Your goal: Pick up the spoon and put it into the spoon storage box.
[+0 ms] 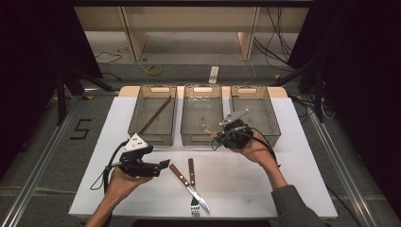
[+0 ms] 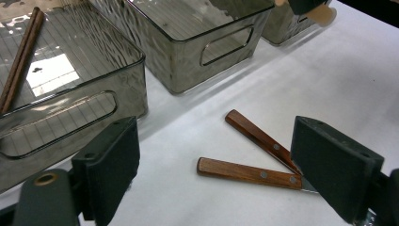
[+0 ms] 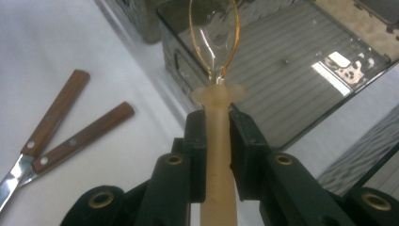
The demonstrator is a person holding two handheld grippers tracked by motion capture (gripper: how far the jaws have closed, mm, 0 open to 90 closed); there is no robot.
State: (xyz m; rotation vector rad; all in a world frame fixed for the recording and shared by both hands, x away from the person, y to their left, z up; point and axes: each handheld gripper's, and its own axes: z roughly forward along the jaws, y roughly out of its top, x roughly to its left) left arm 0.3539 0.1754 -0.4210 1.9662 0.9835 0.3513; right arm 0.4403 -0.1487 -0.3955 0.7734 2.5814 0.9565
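Note:
My right gripper (image 3: 218,123) is shut on the pale handle of a spoon (image 3: 214,33) with a clear, gold-rimmed bowl, held over the front edge of the middle basket (image 1: 202,116). In the high view this gripper (image 1: 221,136) hovers at that basket's front right corner. My left gripper (image 1: 161,167) is open, low over the table, pointing right at a wooden-handled knife (image 1: 179,175) and fork (image 1: 191,171) that lie crossed on the white tabletop. In the left gripper view the two handles (image 2: 249,172) lie between and beyond the open pads (image 2: 113,162).
Three grey see-through baskets stand in a row at the back of the white table (image 1: 293,179). Brown chopsticks (image 1: 155,115) lie in the left basket (image 1: 137,113). The right basket (image 1: 269,116) stands beside my right hand. Dark floor and cables surround the table.

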